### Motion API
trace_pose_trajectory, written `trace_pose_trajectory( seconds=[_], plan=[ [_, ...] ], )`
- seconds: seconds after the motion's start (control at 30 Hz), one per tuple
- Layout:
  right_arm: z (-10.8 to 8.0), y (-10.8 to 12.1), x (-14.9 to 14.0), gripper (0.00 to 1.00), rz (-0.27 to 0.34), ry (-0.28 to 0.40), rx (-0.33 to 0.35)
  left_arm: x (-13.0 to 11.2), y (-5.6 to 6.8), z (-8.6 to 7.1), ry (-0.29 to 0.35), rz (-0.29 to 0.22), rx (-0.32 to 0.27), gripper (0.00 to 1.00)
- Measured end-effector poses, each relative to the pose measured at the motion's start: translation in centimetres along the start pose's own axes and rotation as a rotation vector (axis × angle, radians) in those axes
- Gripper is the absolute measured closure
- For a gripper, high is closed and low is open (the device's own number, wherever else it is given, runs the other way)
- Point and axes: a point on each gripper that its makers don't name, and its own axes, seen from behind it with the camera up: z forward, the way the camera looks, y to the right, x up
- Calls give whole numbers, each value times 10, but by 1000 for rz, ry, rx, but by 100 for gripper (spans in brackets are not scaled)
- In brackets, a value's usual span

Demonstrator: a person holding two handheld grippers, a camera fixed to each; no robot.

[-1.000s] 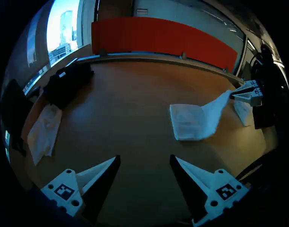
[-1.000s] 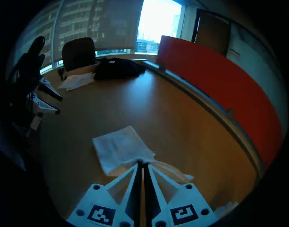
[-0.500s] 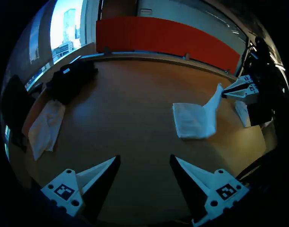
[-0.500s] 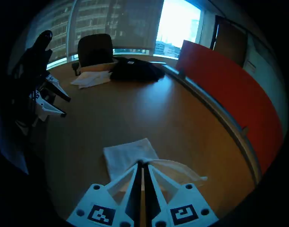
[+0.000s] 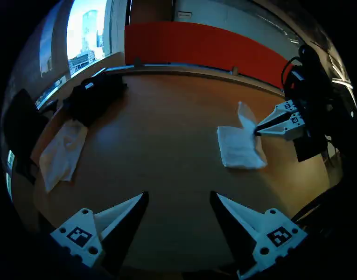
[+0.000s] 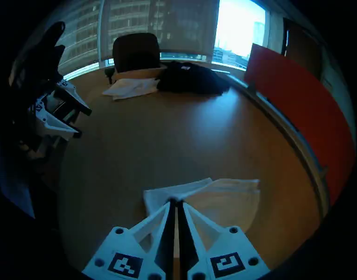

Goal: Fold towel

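Your right gripper (image 6: pixel 176 203) is pinched tight on an edge of the towel (image 6: pixel 225 200), which lies on the table (image 6: pixel 145 140) just in front. Your left gripper (image 5: pixel 178 198) is wide open, holding nothing. Lay that edge down flat, corners matching, then let go

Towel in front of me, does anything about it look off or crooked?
The towel isn't flat: one corner stands up, pinched by the right gripper, mid-fold. Nothing else about it looks odd.
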Motion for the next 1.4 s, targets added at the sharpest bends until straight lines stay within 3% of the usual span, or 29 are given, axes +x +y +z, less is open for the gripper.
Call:
trace_pose_trajectory(
  seconds=[0.2, 0.6, 0.73, 0.93, 1.4],
  plan=[
    [22, -9, -15, 97, 5, -42, 23, -4, -5, -2, -2, -6, 16, 3],
    [22, -9, -16, 92, 16, -40, 19, -7, -6, -3, -5, -16, 14, 3],
    [20, -11, -17, 78, 21, -40, 23, -7, -6, -4, -4, -17, 14, 3],
    [19, -12, -19, 37, 36, -38, 15, -7, -7, -4, -1, -20, 15, 3],
    [10, -14, -47, 36, 94, -56, -39, -5, -6, -5, 5, -12, 9, 3]
  ],
)
